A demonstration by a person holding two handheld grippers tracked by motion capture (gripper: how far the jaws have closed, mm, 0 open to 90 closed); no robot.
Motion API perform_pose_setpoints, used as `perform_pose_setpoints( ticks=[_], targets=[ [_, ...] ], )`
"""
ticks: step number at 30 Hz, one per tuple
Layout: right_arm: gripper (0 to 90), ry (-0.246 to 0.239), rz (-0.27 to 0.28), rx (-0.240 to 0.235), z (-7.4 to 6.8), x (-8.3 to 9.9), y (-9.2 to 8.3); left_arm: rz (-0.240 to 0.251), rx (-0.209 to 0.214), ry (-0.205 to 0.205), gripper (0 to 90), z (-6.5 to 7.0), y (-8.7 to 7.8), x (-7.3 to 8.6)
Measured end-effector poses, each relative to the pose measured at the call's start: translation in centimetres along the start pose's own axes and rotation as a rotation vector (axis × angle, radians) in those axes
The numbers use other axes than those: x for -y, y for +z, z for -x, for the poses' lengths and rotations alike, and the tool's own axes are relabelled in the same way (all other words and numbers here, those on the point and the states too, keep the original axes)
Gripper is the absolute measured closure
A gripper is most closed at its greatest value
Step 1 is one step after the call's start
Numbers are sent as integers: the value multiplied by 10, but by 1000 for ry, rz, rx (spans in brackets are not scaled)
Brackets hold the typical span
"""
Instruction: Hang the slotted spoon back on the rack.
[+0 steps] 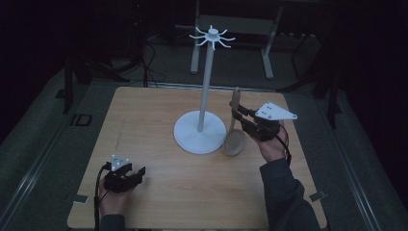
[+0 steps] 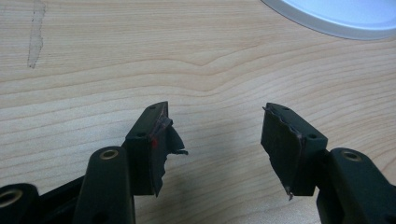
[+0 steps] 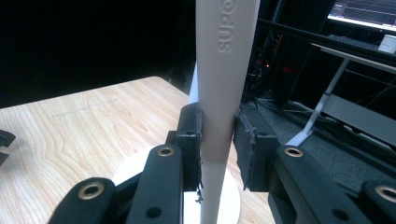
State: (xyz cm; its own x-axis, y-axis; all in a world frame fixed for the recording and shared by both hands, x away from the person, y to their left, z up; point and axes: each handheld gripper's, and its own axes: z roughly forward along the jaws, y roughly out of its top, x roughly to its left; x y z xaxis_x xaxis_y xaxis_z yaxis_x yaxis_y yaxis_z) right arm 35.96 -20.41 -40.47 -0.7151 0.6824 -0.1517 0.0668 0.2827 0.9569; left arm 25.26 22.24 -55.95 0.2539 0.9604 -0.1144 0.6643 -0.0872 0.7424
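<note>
Wooden spoon (image 1: 234,131) stands upright at the white stand's (image 1: 200,131) three o'clock, bowl on the worktop (image 1: 159,115); my right claw (image 1: 235,113) clamps its handle; my left claw (image 1: 138,172) sits open, empty, at seven o'clock.

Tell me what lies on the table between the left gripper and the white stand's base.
Nothing: in the high view, only bare wood separates the left gripper from the white stand's base. The left gripper view shows the same bare stretch of table.
</note>
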Motion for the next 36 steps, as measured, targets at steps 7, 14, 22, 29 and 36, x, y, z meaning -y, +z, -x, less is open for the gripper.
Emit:
perform_pose_setpoints(
  ticks=[7, 14, 22, 29, 36],
  targets=[
    [726, 2, 12, 1, 0, -6, 2, 1, 0, 1, 426, 0, 0, 0],
    [725, 4, 24, 1, 0, -14, 3, 1, 0, 0, 426, 0, 0, 0],
    [726, 12, 37, 6, 1, -21, 6, -2, 1, 2, 426, 0, 0, 0],
    [725, 10, 45, 16, 2, -30, 7, -1, 0, 1, 426, 0, 0, 0],
    [725, 15, 48, 28, 4, -35, 8, 0, 0, 0, 426, 0, 0, 0]
  ],
)
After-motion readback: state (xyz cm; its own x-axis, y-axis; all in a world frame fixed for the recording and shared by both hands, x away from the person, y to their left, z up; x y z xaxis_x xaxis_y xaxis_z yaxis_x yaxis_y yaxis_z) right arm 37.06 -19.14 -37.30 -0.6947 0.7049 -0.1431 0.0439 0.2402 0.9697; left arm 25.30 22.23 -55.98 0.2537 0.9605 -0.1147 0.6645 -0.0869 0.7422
